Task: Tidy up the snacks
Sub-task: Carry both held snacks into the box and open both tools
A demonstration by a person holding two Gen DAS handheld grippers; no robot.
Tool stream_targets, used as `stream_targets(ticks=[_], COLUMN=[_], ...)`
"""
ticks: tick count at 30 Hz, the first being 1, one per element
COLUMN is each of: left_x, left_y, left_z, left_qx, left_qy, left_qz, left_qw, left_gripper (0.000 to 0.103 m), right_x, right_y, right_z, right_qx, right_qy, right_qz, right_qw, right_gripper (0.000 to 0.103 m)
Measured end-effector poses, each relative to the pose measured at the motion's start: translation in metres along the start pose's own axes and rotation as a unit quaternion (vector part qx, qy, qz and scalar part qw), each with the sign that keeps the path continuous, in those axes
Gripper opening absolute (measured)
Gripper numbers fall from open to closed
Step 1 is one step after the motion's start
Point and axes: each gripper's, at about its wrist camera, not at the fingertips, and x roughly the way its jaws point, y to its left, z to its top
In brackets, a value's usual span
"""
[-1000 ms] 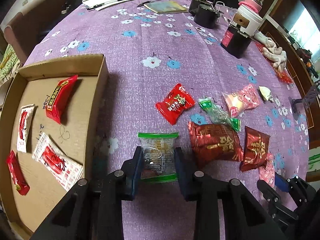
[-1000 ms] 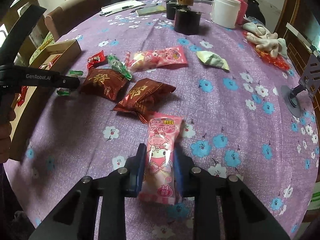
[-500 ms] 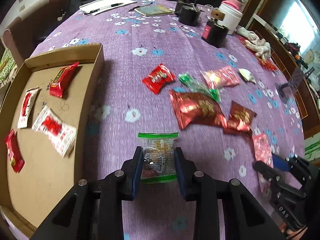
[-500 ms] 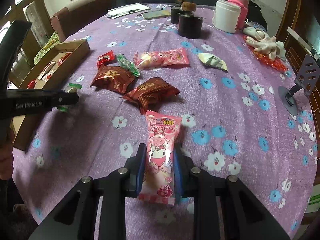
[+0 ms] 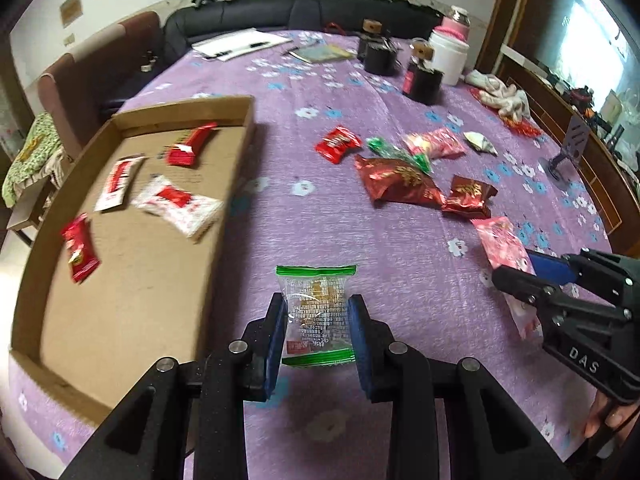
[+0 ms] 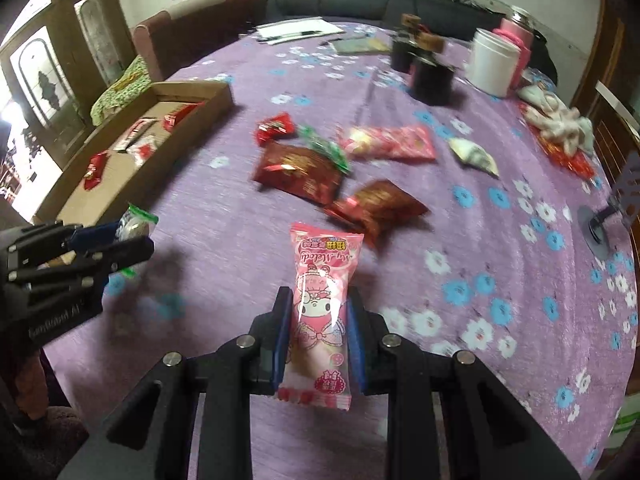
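cardboard box (image 5: pixel 236 152) holds five red-and-white snack packets (image 5: pixel 178 205).

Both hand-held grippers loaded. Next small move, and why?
Probably carry the left hand-held gripper leftward over the cardboard tray and release there. It is shut on the clear green-edged packet, the tray sits just to its left, and four snacks already lie inside.

The left tool (image 5: pixel 316 320) points steeply down over the near edge of the tabletop (image 5: pixel 280 216), its blue pads (image 5: pixel 276 332) pressed on the sides of a clear green-edged snack packet (image 5: pixel 317 312). The right tool (image 6: pixel 318 328) — tilted down alike — clamps a pink snack packet (image 6: pixel 322 308) held upright between its pads (image 6: pixel 283 336). Fingertips of the right hand (image 5: pixel 606 420) show beneath its body.
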Motion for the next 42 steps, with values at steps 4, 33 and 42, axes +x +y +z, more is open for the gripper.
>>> stream_targets(ticks=[4, 33, 42], left_x=[-0.013, -0.006, -0.009], left_y=[0.017, 0.188, 0.184], left_z=[-0.003, 0.006, 0.006], left_qx=[-0.013, -0.140, -0.141], left_qy=[-0.015, 0.002, -0.008], left_qz=[0.005, 0.134, 0.155], left_qw=[0.9998, 0.9811, 0.9779], left_gripper=[0.032, 0.034, 0.046], right_x=[0.000, 0.078, 0.071], right_y=[0.026, 0.216, 0.210], right_z=[0.016, 0.104, 0.104], right_qx=[-0.024, -0.141, -0.133], right_qy=[-0.006, 0.025, 0.013], right_qz=[0.012, 0.129, 0.132], right_qw=[1.000, 0.981, 0.982], right_gripper=[0.025, 0.026, 0.033])
